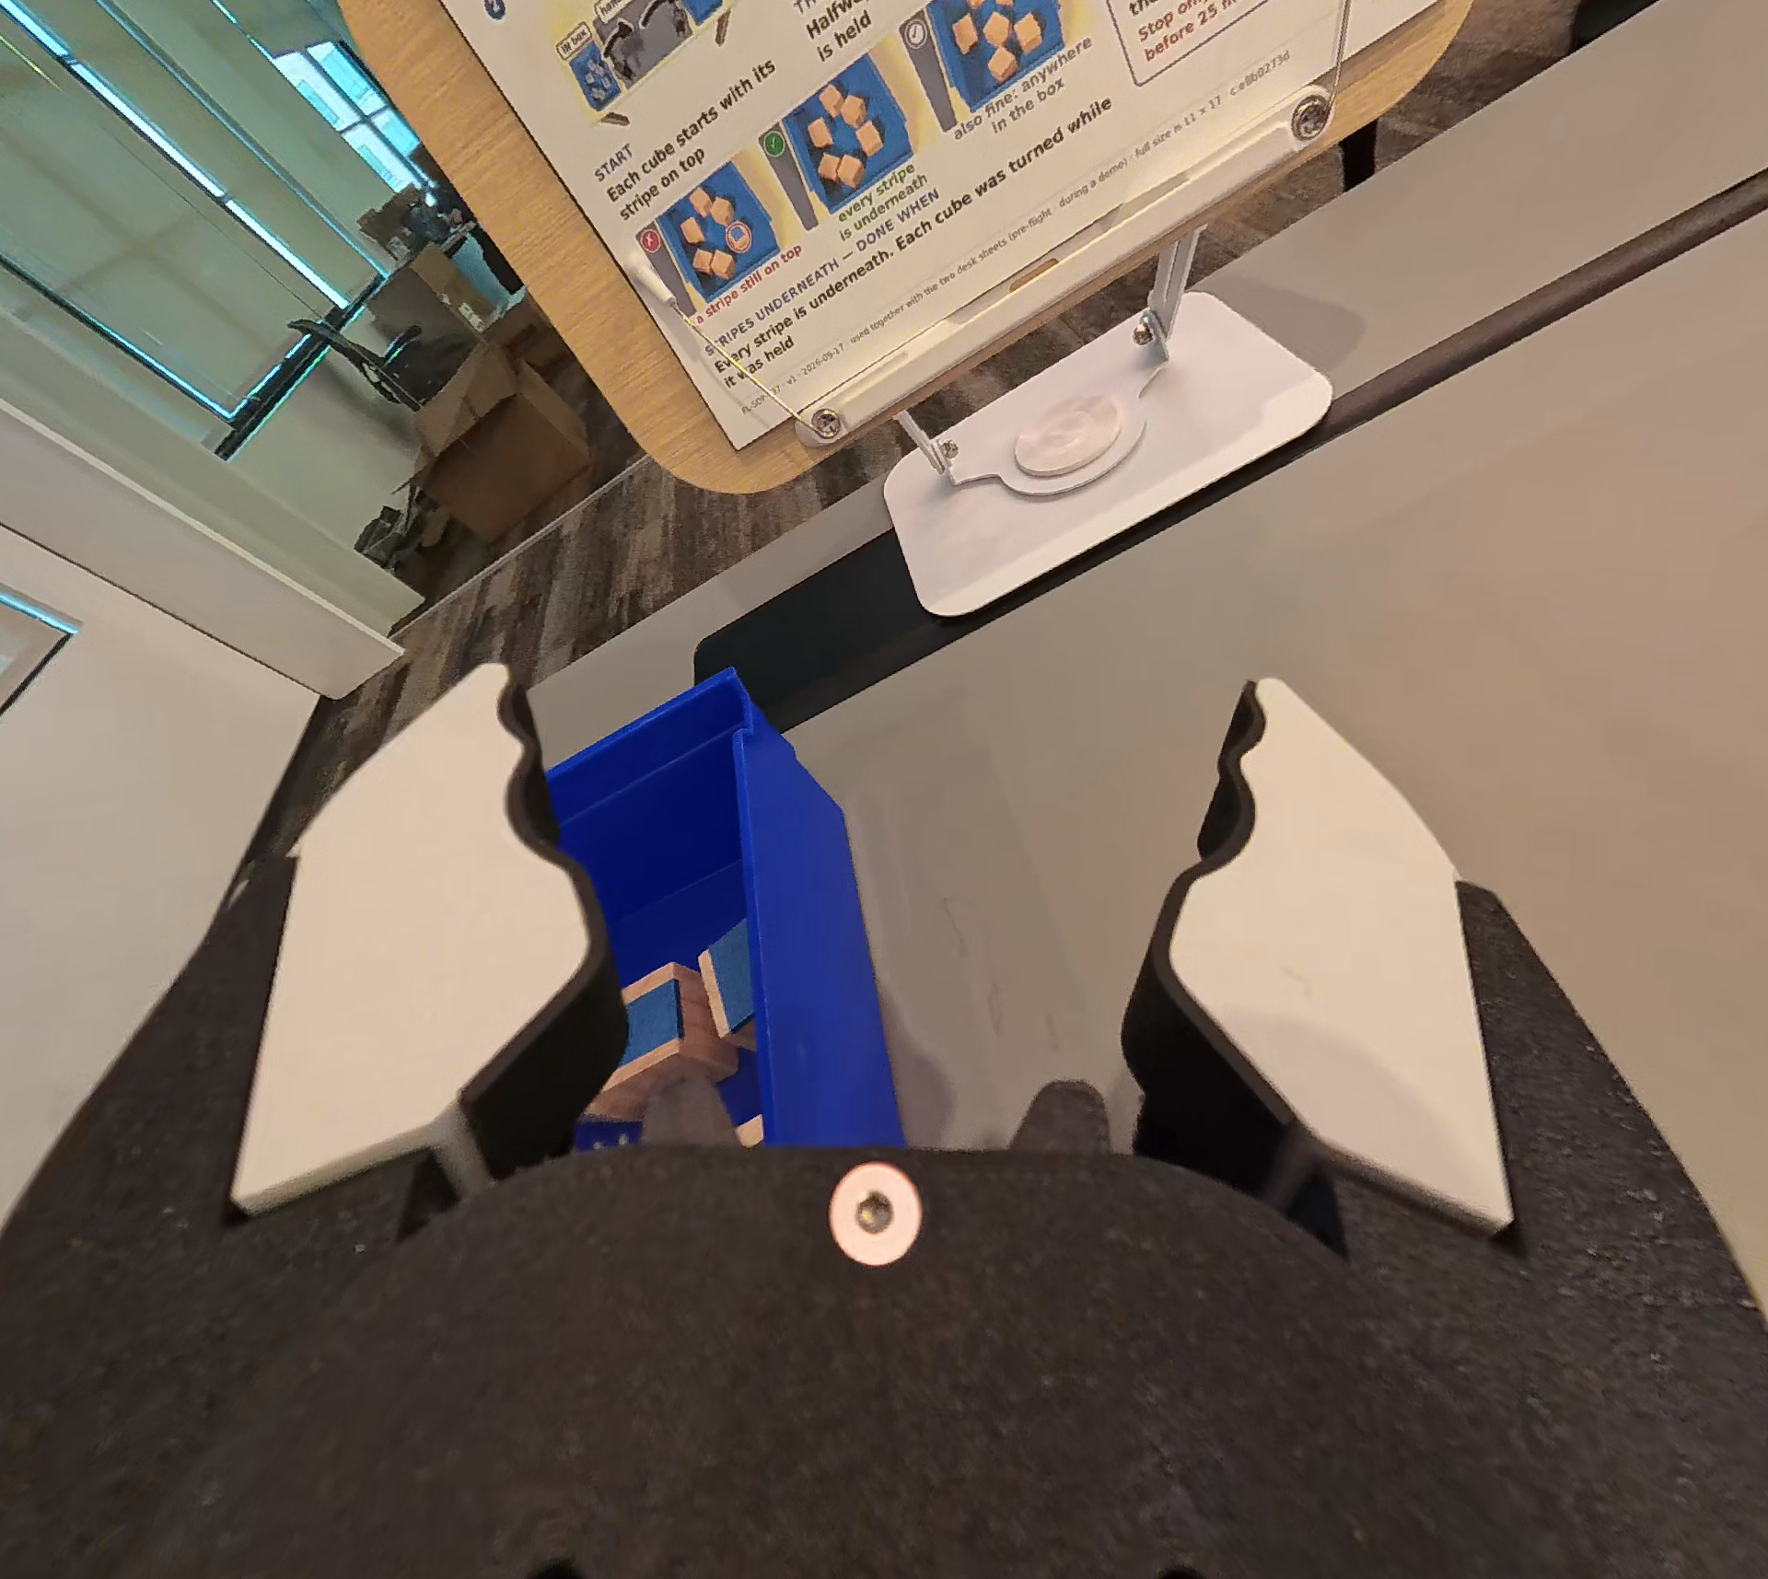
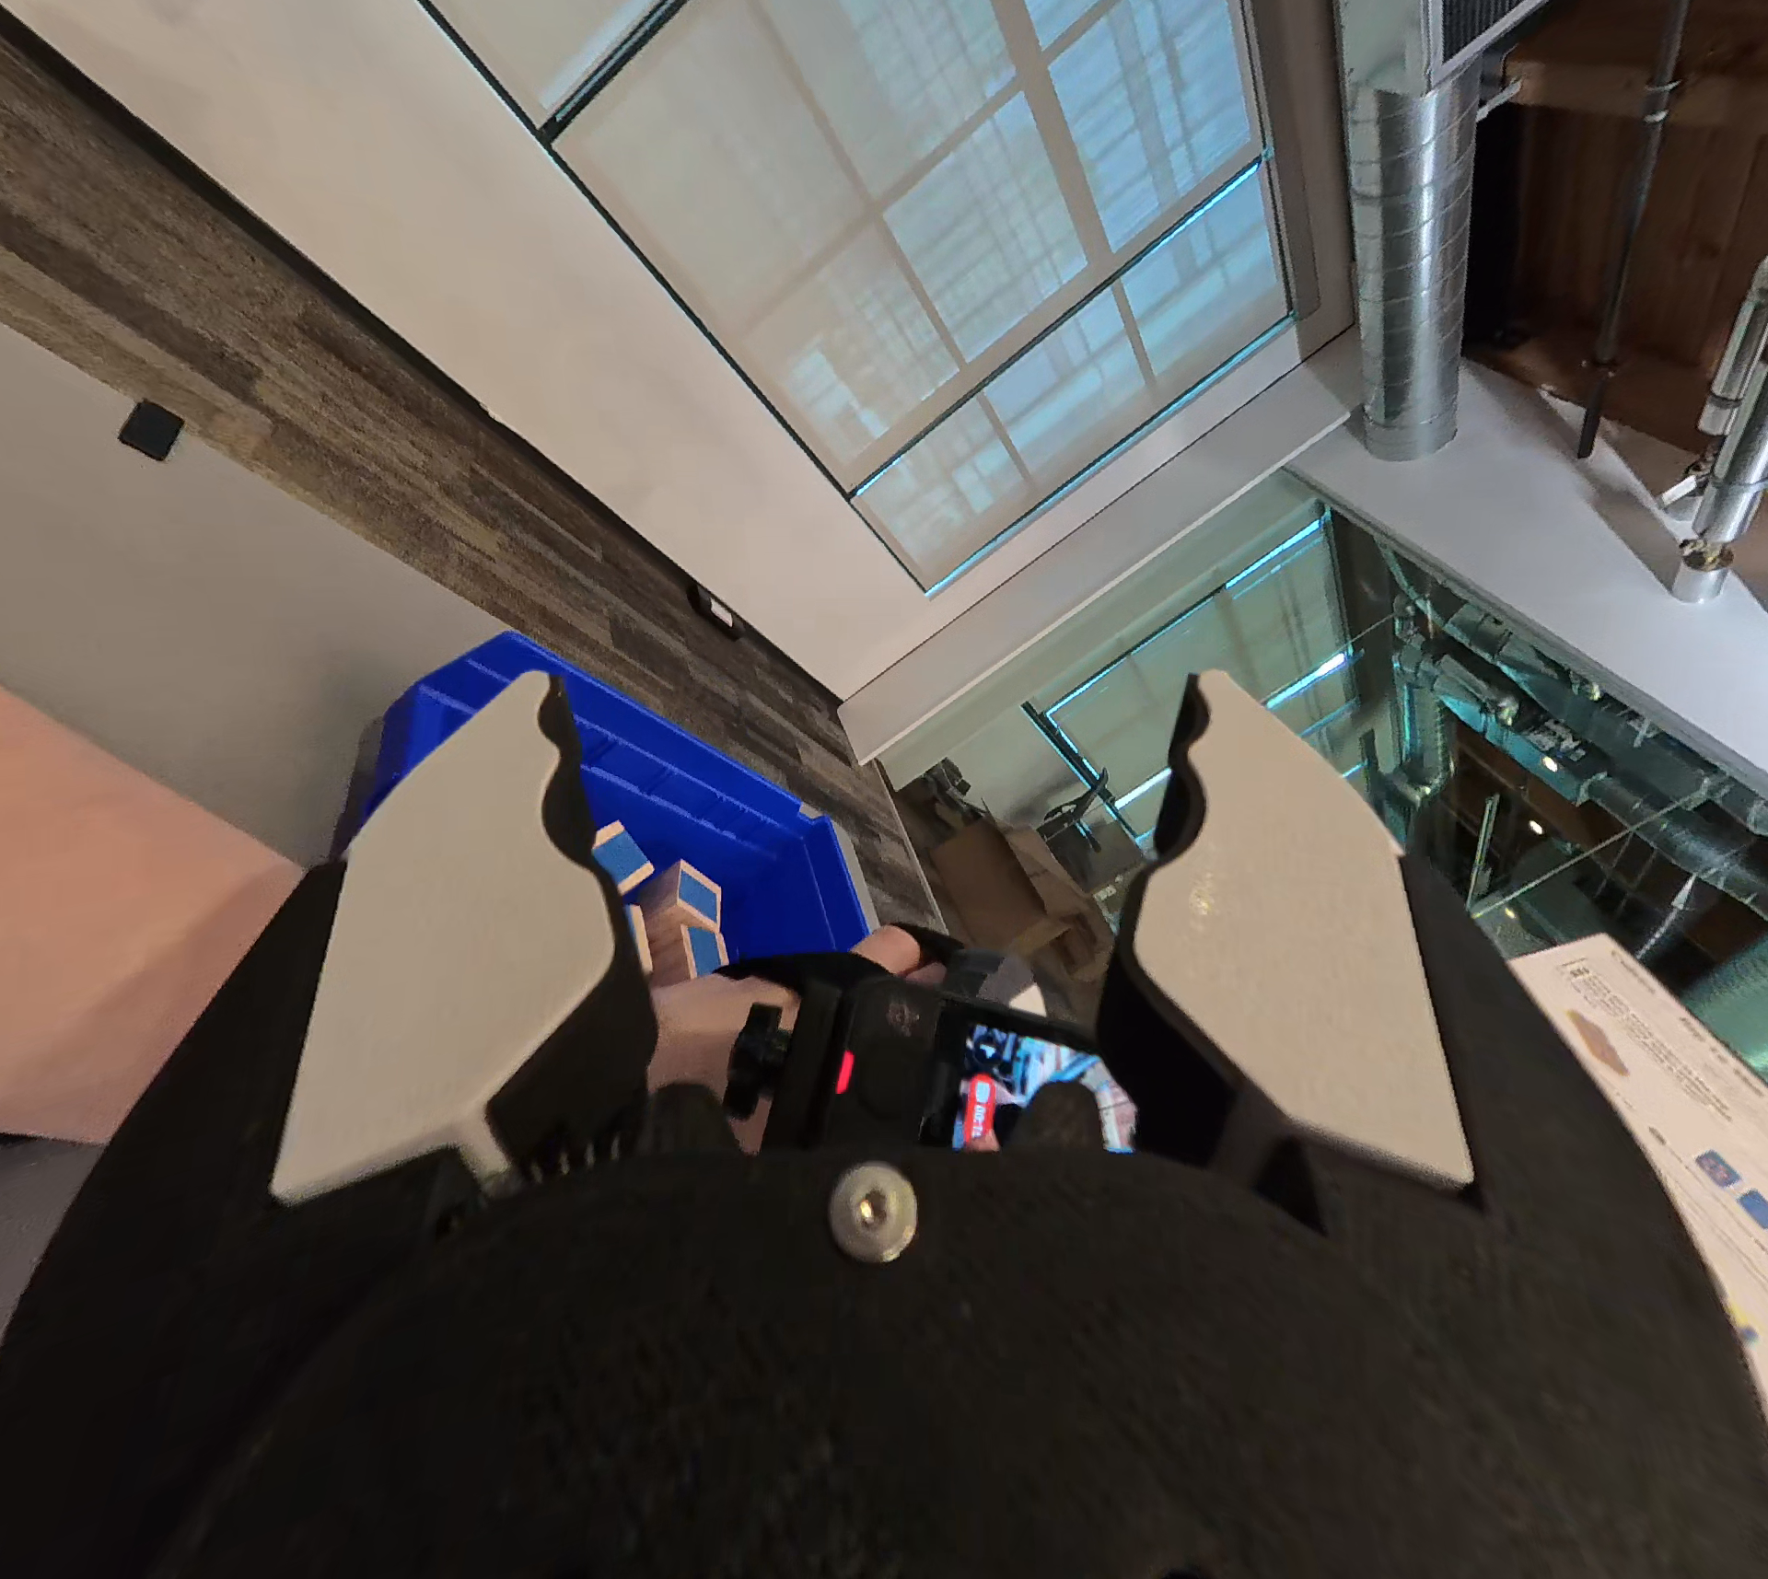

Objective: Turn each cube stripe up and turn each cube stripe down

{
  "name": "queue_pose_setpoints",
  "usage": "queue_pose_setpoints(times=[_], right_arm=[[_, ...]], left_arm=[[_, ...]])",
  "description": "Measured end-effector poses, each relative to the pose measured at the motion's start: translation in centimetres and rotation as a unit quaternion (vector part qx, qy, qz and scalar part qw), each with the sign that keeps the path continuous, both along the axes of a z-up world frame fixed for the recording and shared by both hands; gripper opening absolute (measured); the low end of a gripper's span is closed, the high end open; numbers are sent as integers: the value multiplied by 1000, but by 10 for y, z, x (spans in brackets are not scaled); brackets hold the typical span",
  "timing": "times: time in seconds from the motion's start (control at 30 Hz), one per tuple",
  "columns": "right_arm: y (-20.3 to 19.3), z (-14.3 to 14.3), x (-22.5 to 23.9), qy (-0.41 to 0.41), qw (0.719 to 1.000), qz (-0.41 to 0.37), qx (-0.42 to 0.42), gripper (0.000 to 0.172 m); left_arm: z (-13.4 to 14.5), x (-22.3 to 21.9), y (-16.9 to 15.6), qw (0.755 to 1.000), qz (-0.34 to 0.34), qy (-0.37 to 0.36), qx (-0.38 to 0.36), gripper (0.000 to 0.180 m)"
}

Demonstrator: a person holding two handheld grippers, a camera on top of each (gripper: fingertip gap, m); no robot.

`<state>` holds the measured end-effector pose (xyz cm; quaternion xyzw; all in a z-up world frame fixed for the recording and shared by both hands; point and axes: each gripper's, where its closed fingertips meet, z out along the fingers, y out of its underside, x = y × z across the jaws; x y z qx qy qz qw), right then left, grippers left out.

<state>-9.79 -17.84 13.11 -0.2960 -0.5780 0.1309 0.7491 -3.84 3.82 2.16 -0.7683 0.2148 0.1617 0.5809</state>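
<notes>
On the grey desk (image 1: 1339, 768), wooden cubes w/ blue stripes (image 1: 713, 988) are seen inside a blue plastic bin (image 1: 794, 911), approx. four, partly hidden. Left gripper (image 1: 885, 696) and right gripper (image 2: 875, 686) fingers are spread wide, nothing gripped.

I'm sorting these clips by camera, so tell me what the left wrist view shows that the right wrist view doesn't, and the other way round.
Only the left wrist view shows the instruction sheet on its wooden board, the white stand base and the grey table. Only the right wrist view shows the large window, the metal duct and a hand holding the other gripper. Both show the blue bin with striped wooden cubes, and their own jaws wide open, holding nothing.
</notes>
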Motion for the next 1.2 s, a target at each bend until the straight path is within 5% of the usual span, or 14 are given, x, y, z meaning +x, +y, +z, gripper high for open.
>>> queue_pose_setpoints(times=[0.4,0.6,0.73,0.8,0.9,1.03,1.2], right_arm=[[-3,34,48,66,998,-18,-15,116],[67,38,120,125,981,-110,-99,115],[146,20,201,197,932,-238,-189,113],[193,-17,238,190,887,-342,-245,114],[231,-71,251,138,832,-445,-301,116],[244,-104,214,45,817,-495,-291,116],[240,-126,168,-56,805,-535,-250,116]], left_arm=[[-11,-5,6,1000,4,-5,-18,132],[3,-6,4,999,-10,-43,-2,132],[42,6,-11,988,-68,-128,51,132],[79,31,-37,958,-157,-215,105,131],[142,68,-107,867,-321,-320,209,128],[182,86,-191,789,-417,-288,348,128],[184,104,-264,707,-491,-232,453,119]])
